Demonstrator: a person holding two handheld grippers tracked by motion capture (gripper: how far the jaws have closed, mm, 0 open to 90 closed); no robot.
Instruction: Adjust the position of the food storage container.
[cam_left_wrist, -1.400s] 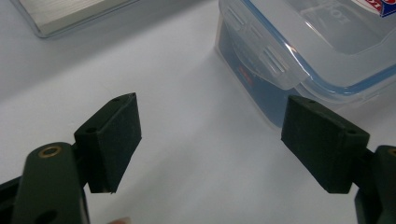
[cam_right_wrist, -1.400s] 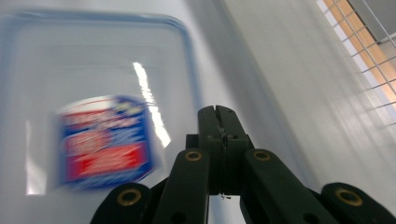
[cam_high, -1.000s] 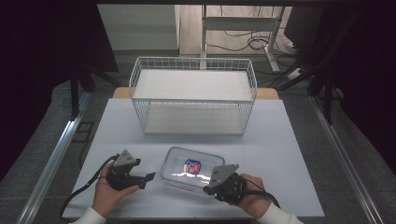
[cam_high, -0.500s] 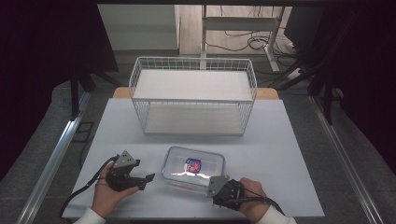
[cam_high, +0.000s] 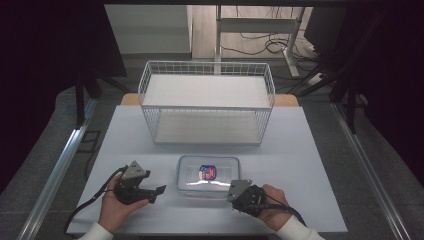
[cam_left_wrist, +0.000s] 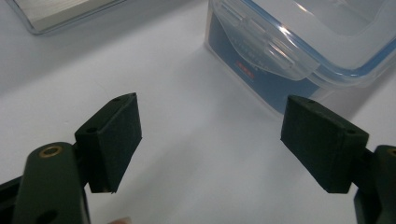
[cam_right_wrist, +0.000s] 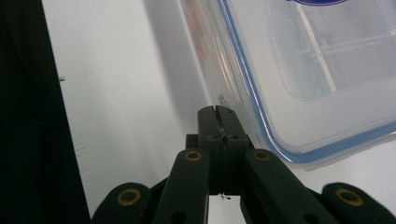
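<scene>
My right gripper (cam_high: 235, 189): clenched, the two jaws pressed flat together with nothing between them; in the right gripper view its tip (cam_right_wrist: 218, 113) sits just beside the near right corner of the box, and I cannot tell whether it touches the wall.
My left gripper (cam_high: 159, 190): released, jaws wide apart and empty; it lies low over the table, pointing at the left end of the box, a little apart from it.
My left fingertips (cam_left_wrist: 114, 140): black pads, bare table between them, the box corner ahead of the right-hand pad.
My hands: the left hand (cam_high: 114, 207) and the right hand (cam_high: 272, 207) come in from the near edge, each wrapped around its gripper, a black cable trailing from each.
Box (cam_high: 209, 175): clear plastic, shut with a blue-rimmed clip lid that bears a red and blue label; it lies flat on the table between my two grippers, near the front edge.
Basket (cam_high: 207, 107): white wire, standing farther back on the table, well apart from the box, a pale board inside it.
Table (cam_high: 310, 150): white, matt, with soft shadows under the box.
Room: dim, grey floor, metal rails (cam_high: 60, 165) along both sides, a desk frame (cam_high: 260, 25) and loose cables (cam_high: 255, 47) on the floor beyond the table.
</scene>
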